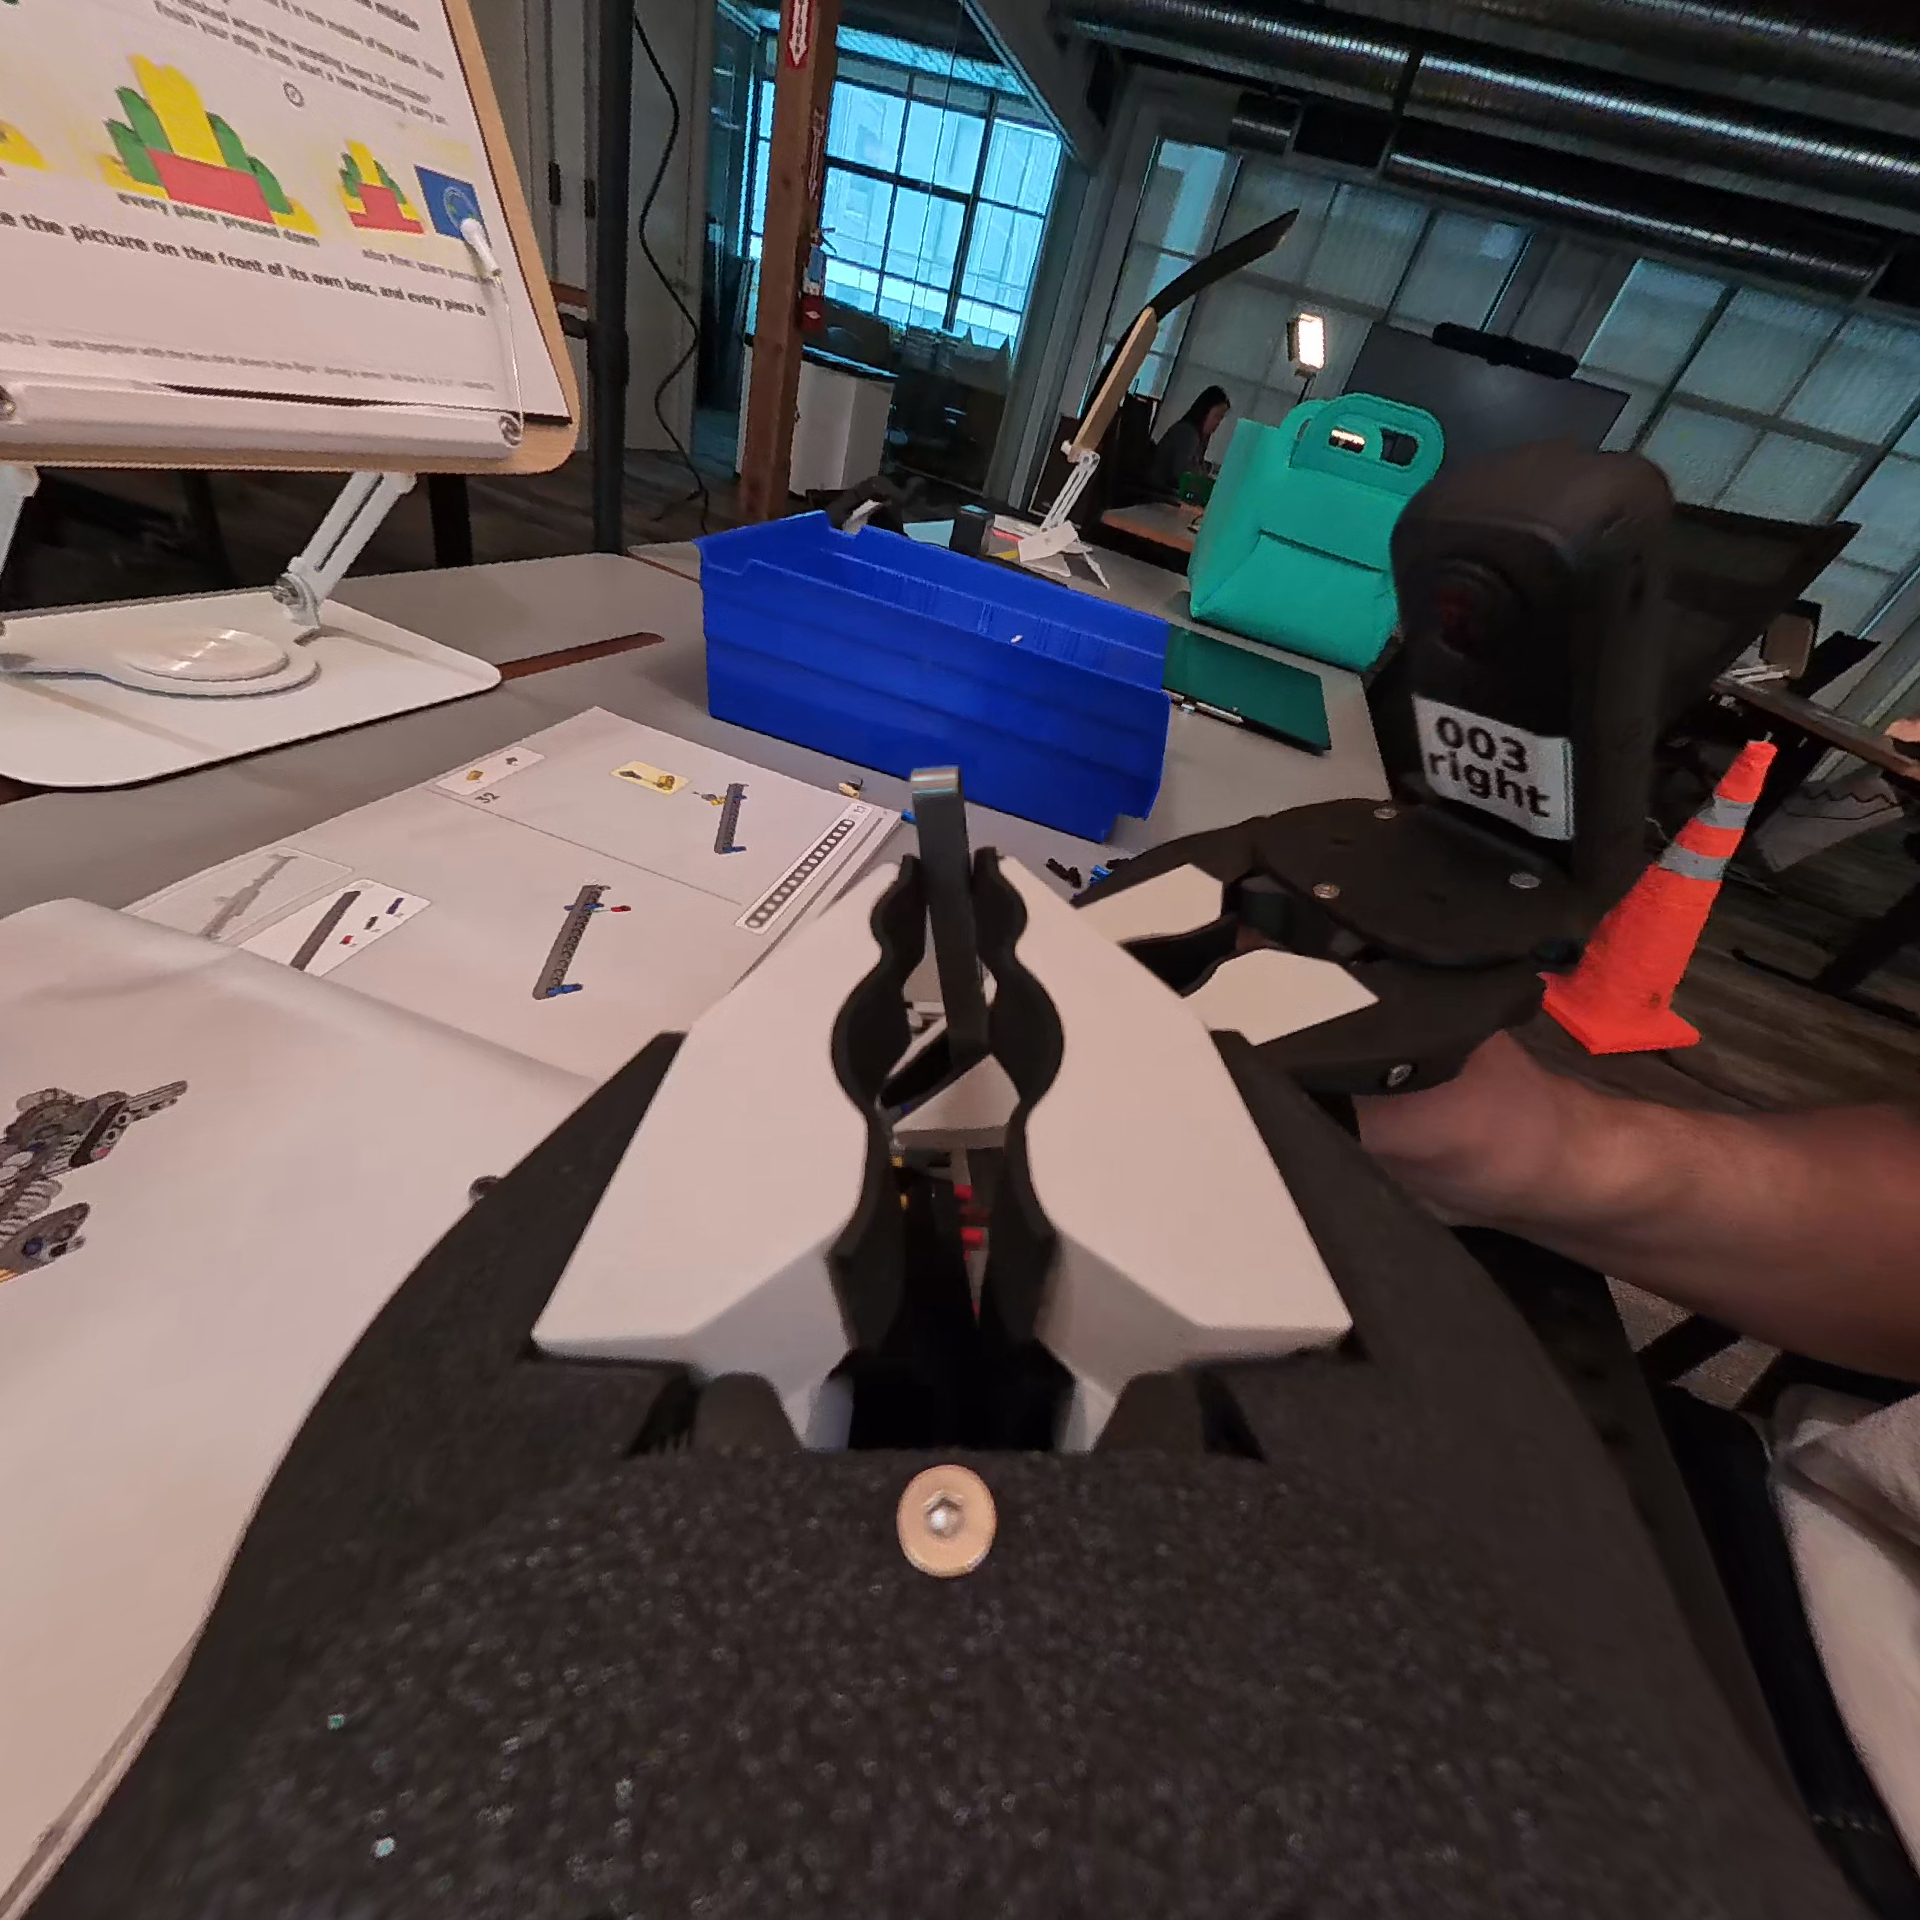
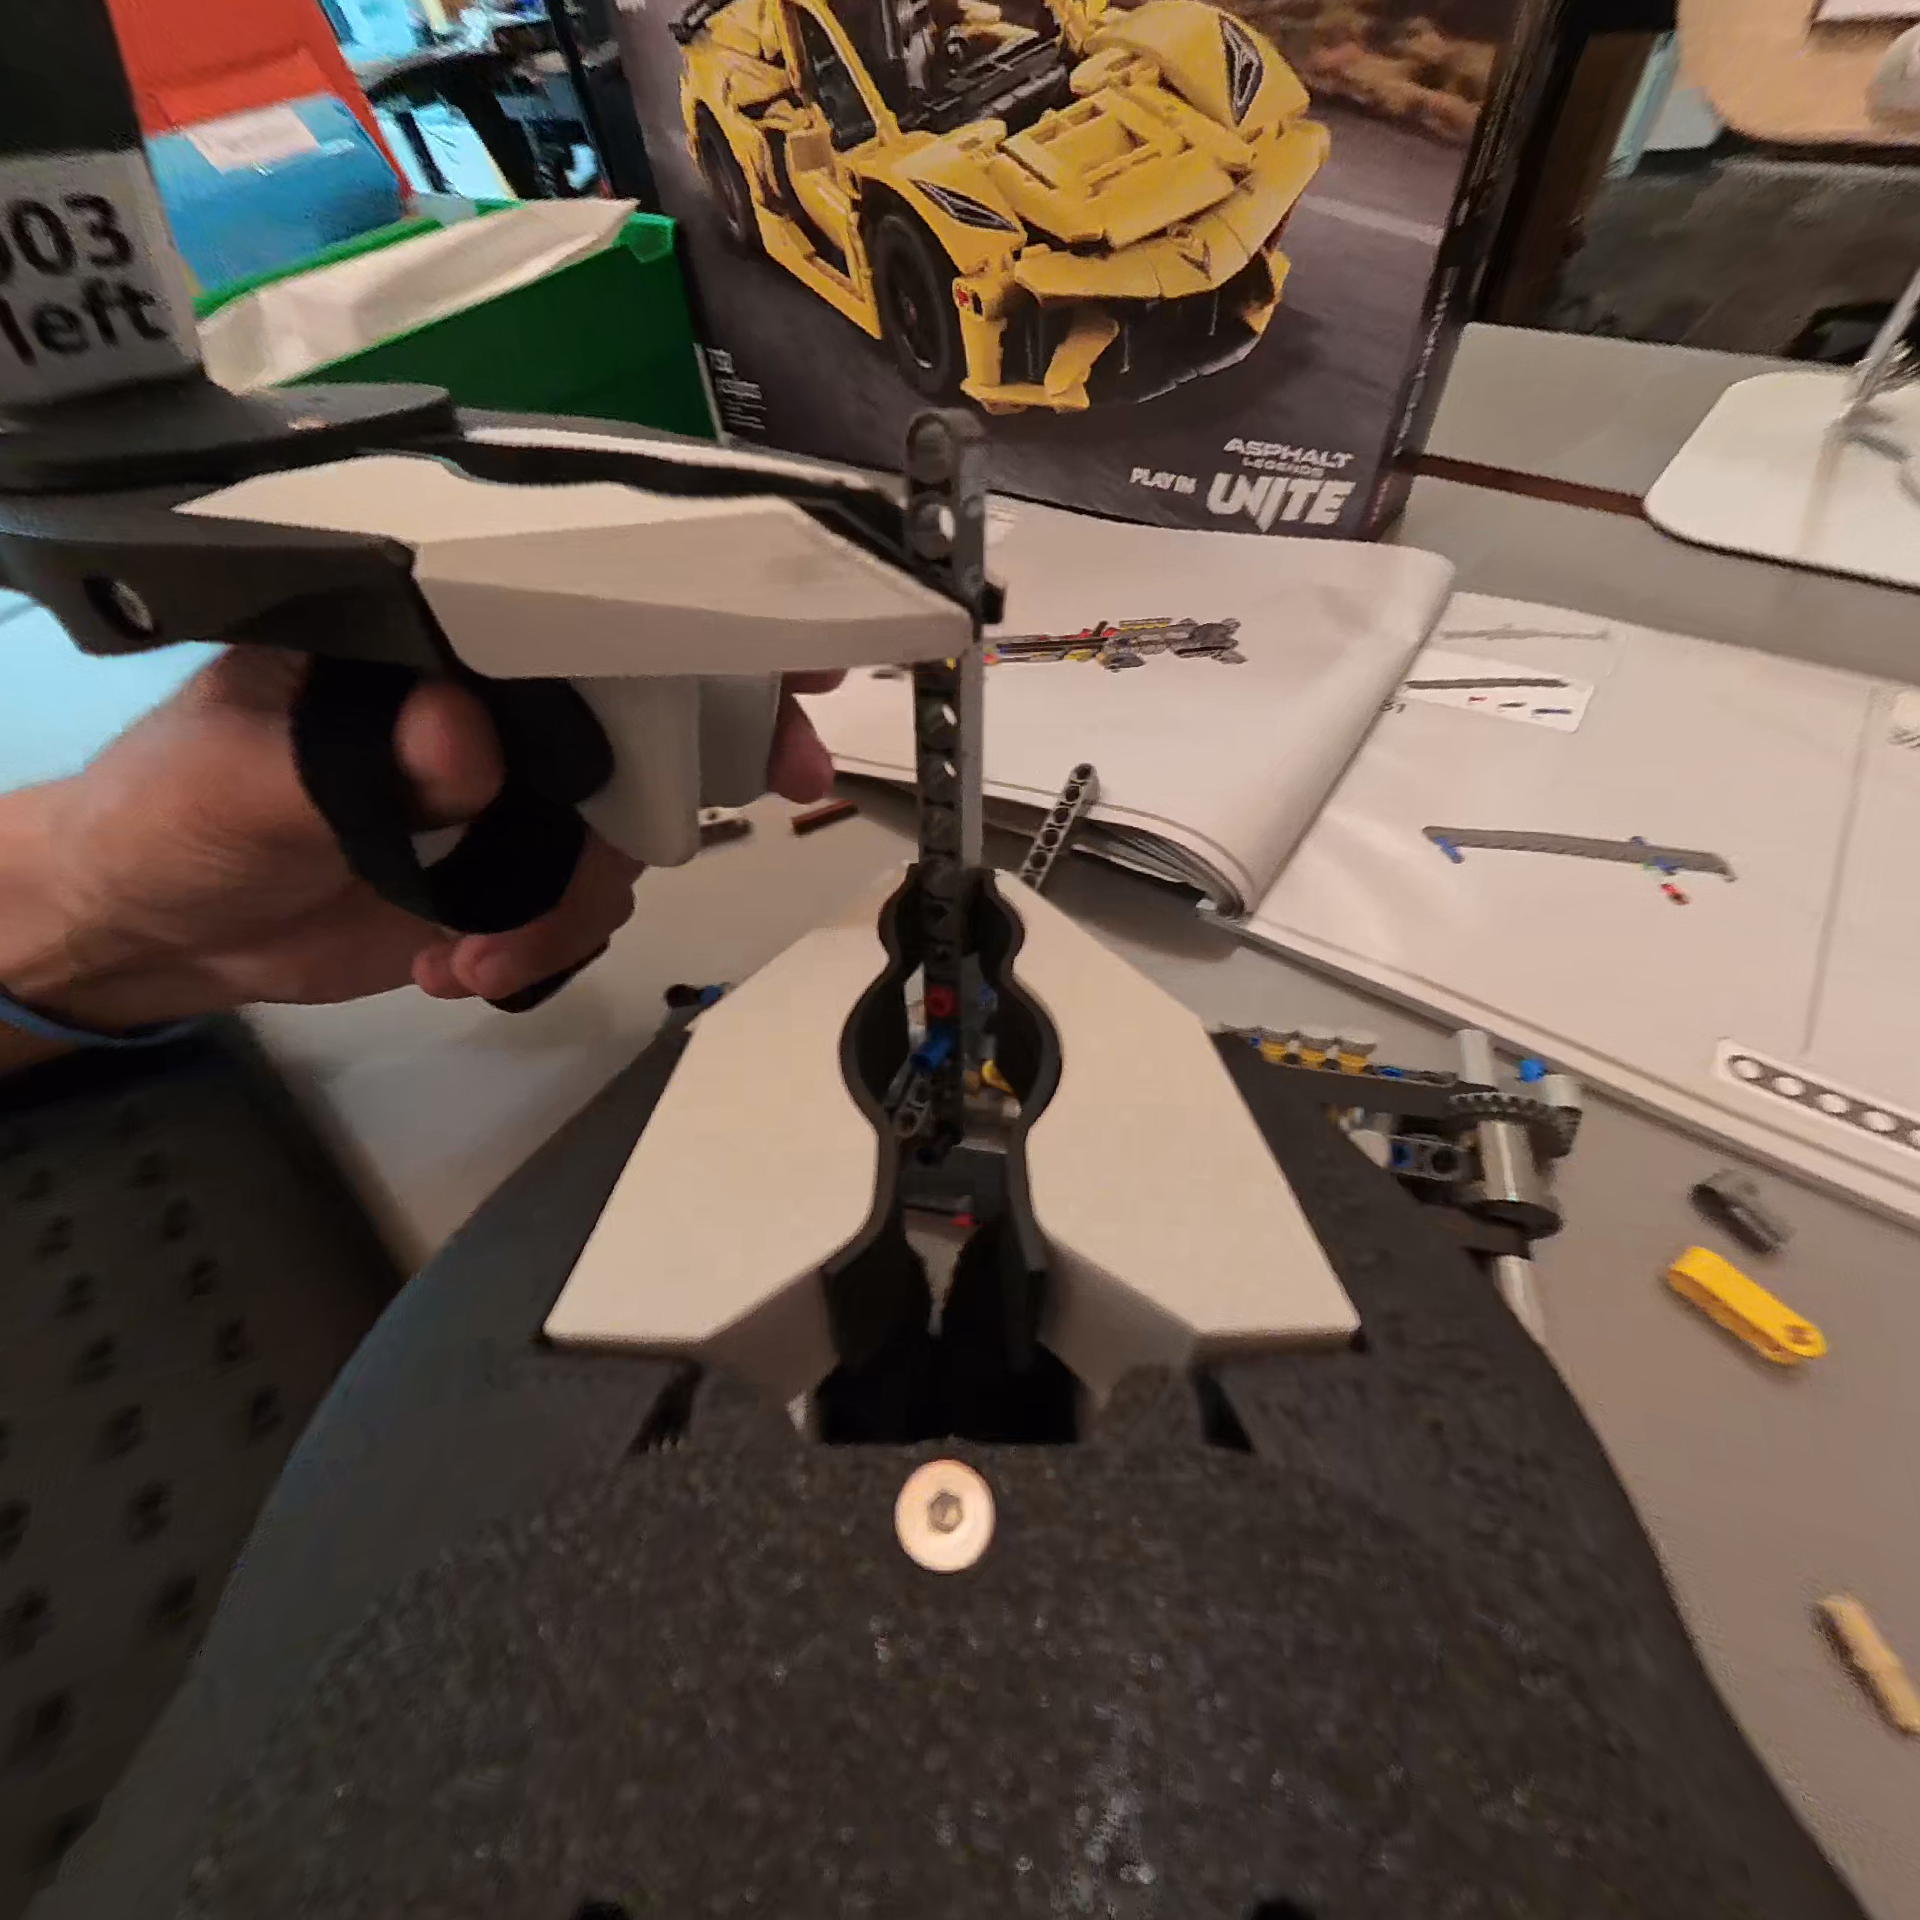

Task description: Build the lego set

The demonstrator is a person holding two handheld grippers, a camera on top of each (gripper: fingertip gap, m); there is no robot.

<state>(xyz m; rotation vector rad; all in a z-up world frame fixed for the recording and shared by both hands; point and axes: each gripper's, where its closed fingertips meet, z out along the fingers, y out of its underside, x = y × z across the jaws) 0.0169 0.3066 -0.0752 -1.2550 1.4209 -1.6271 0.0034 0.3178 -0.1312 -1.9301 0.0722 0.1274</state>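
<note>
Grey-fingered left gripper, entering from the frame's left, clamps the dark beam near its top at centre; the right gripper pinches its lower end. Uneven twisting could pop the pins loose.

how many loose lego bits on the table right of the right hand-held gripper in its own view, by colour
yellow beam: 1
dark grey connector: 1
tan piece: 1
total: 3
The grey sub-assembly with the gear is not counted.
</note>
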